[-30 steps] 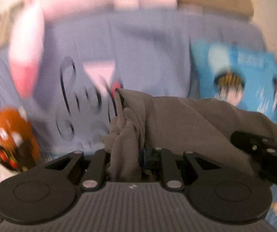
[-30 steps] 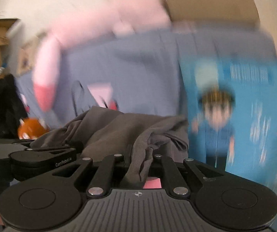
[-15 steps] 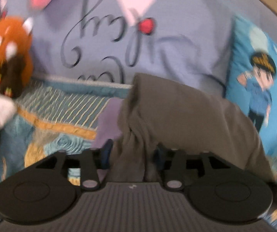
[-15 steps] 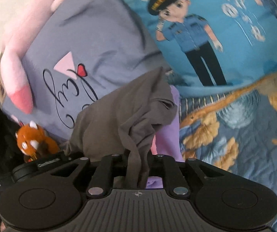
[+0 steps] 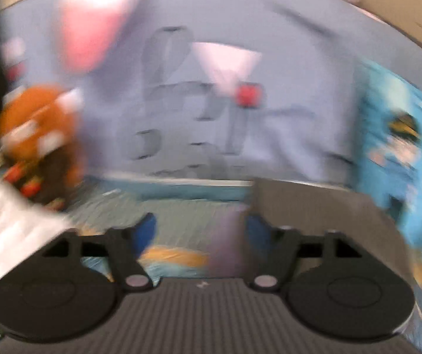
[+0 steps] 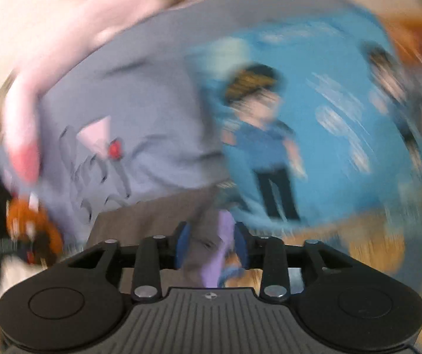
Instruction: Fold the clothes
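A: Both views are badly smeared. What does the left gripper (image 5: pixel 200 230) show?

B: Its blue-tipped fingers (image 5: pixel 146 231) stand wide apart near the lower middle of the left wrist frame, released, with nothing between them but patterned bedspread (image 5: pixel 178 209) and a faint purple cloth (image 5: pixel 225 244). The grey garment (image 5: pixel 323 218) lies to the lower right of that frame, its flat edge just beside the right-hand finger; whether it touches that finger cannot be told.

A: And the right gripper (image 6: pixel 211 244)?

B: It is parted as well, though less widely. In the lower middle of the right wrist frame the grey garment (image 6: pixel 152 221) spreads out to the left behind the fingers (image 6: pixel 183 244), and part of it together with a strip of purple cloth (image 6: pixel 222 242) sits in the gap. The fingers do not look pressed onto either.

A: What is behind?

B: A lilac pillow (image 5: pixel 270 73) with dark script and a red heart fills the upper middle of the left view; a blue pillow (image 6: pixel 314 118) with a cartoon officer takes the upper right of the right view. An orange plush toy (image 5: pixel 37 126) sits at mid left, and a pink plush (image 6: pixel 49 73) hangs in the upper left.
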